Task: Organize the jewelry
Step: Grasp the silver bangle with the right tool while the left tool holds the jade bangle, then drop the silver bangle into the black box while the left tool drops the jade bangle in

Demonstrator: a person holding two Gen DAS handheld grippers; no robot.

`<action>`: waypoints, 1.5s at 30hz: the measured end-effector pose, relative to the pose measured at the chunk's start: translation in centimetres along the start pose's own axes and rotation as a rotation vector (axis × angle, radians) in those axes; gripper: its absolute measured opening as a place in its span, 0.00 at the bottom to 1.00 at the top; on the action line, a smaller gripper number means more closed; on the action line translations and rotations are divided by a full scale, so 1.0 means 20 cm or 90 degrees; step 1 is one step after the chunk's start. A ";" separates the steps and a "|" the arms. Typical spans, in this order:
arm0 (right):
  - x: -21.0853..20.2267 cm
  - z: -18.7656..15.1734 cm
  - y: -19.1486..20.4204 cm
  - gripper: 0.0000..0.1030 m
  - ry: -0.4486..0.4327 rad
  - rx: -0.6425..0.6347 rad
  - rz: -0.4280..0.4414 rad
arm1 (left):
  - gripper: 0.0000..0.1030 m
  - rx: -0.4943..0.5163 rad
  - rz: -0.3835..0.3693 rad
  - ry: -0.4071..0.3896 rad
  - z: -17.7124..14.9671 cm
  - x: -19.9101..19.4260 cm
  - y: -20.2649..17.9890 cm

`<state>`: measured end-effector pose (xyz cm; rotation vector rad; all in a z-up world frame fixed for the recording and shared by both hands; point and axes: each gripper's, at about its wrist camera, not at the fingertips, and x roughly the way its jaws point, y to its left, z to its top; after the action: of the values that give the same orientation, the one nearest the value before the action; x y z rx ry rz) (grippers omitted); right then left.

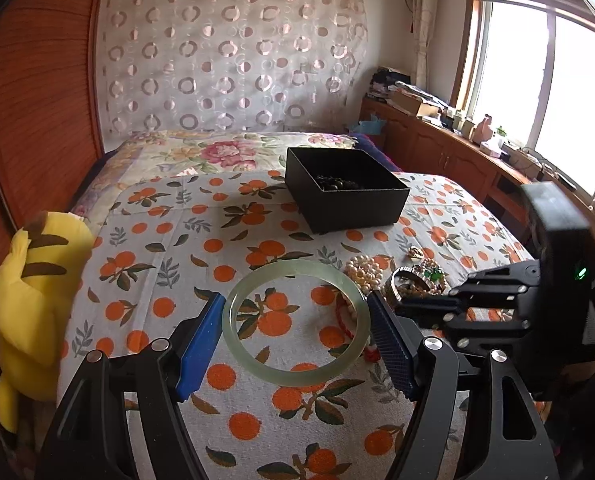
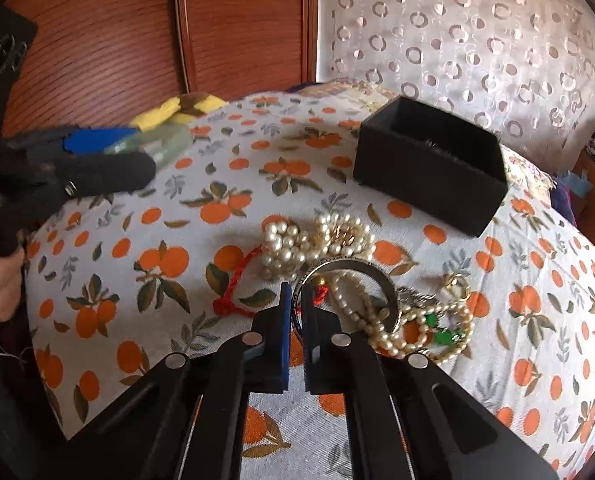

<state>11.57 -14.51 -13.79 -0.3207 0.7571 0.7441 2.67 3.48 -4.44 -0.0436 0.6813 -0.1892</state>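
A bed covered in a white cloth printed with oranges [image 1: 257, 420] holds an open black rectangular box [image 1: 347, 196] and a heap of pearl strands and mixed jewelry [image 2: 377, 300]. The left gripper [image 1: 297, 332] holds a pale green jade bangle [image 1: 295, 322] between wide-set blue pads. The right gripper [image 2: 295, 300], jaws nearly together, pinches the rim of a silver metal bangle [image 2: 361, 270] in the heap.
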 end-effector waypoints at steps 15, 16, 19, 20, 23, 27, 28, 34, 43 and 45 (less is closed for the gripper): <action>-0.20 0.05 -0.09 0.05 -0.060 0.001 -0.023 | 0.67 0.011 -0.002 -0.006 0.05 0.02 -0.08; -0.21 0.04 -0.10 0.05 -0.060 0.004 -0.025 | 0.67 0.014 -0.002 -0.006 0.05 0.02 -0.09; -0.21 0.03 -0.14 0.05 -0.061 0.013 -0.028 | 0.67 0.018 -0.003 -0.007 0.07 0.03 -0.10; -0.21 0.03 -0.16 0.05 -0.061 0.015 -0.028 | 0.67 0.020 -0.003 -0.006 0.07 0.04 -0.10; -0.20 0.05 -0.19 0.05 -0.061 0.014 -0.036 | 0.67 0.027 -0.008 -0.007 0.11 0.06 -0.12; -0.19 0.10 -0.25 0.05 -0.071 0.012 -0.044 | 0.67 0.041 -0.012 -0.007 0.16 0.11 -0.14; -0.18 0.11 -0.26 0.05 -0.073 0.012 -0.045 | 0.67 0.042 -0.014 -0.007 0.16 0.11 -0.14; -0.15 0.23 -0.36 0.05 -0.085 0.018 -0.042 | 0.67 0.052 -0.019 -0.010 0.26 0.18 -0.15; -0.05 0.43 -0.48 0.05 -0.097 0.007 -0.031 | 0.67 0.059 -0.019 -0.013 0.39 0.28 -0.15; -0.02 0.46 -0.51 0.05 -0.097 0.009 -0.027 | 0.67 0.058 -0.016 -0.013 0.42 0.30 -0.15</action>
<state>23.24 -17.18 -7.06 -0.2636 0.6097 0.7149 12.02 -0.69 -1.42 0.0337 0.6516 -0.2442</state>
